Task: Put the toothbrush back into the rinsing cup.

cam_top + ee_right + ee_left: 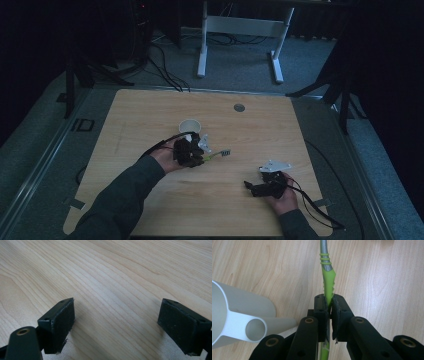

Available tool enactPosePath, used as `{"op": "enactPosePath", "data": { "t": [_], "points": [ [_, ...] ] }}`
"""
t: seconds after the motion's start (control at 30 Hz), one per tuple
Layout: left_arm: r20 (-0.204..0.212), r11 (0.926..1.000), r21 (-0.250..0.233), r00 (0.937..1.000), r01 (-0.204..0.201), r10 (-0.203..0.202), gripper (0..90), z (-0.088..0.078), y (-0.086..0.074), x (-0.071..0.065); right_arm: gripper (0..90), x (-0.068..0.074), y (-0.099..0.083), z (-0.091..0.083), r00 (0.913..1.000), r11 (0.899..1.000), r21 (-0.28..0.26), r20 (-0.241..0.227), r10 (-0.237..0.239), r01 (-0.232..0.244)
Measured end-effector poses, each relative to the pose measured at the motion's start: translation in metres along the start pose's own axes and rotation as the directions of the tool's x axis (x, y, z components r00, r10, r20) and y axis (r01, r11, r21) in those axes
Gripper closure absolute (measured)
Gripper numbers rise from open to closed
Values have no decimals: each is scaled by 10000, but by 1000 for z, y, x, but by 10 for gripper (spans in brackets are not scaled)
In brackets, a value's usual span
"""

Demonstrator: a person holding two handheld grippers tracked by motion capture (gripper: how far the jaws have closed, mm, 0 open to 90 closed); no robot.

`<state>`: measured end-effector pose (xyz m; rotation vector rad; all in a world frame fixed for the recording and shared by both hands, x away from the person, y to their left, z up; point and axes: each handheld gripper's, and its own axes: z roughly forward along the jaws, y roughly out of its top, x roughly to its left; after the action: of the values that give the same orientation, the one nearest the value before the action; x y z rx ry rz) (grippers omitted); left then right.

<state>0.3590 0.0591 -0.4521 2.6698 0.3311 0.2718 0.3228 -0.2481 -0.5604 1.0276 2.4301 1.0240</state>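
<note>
left fingers (324, 312): pressed together, pinching the green handle of a toothbrush (327, 281)
toothbrush: handle runs out past the fingers, green then grey; in the high view its bristle head (225, 152) sticks out to the right of the left gripper (189, 152)
cup (189, 126): white, upright on the worktop (150, 115), just behind the left gripper; close beside the fingers in the left gripper view
right fingers (62, 322): spread wide, nothing between them, bare wood below
right gripper (267, 186): near the front right of the worktop, well apart from the toothbrush
</note>
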Motion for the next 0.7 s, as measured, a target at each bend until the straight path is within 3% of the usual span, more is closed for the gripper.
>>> {"op": "enactPosePath", "data": {
  "t": [0.3, 0.7],
  "points": [
    [-81, 9988, -441, 9997, 208, -212, 835, -6, 0, 3, 136, 0, 0, 0, 10000, 10000, -1, 1, 1, -1],
    [-170, 9972, -688, 9994, 303, -315, 835, -10, -1, 5, 136, 0, 0, 0, 10000, 10000, 0, 2, 4, -4]
  ]
}}
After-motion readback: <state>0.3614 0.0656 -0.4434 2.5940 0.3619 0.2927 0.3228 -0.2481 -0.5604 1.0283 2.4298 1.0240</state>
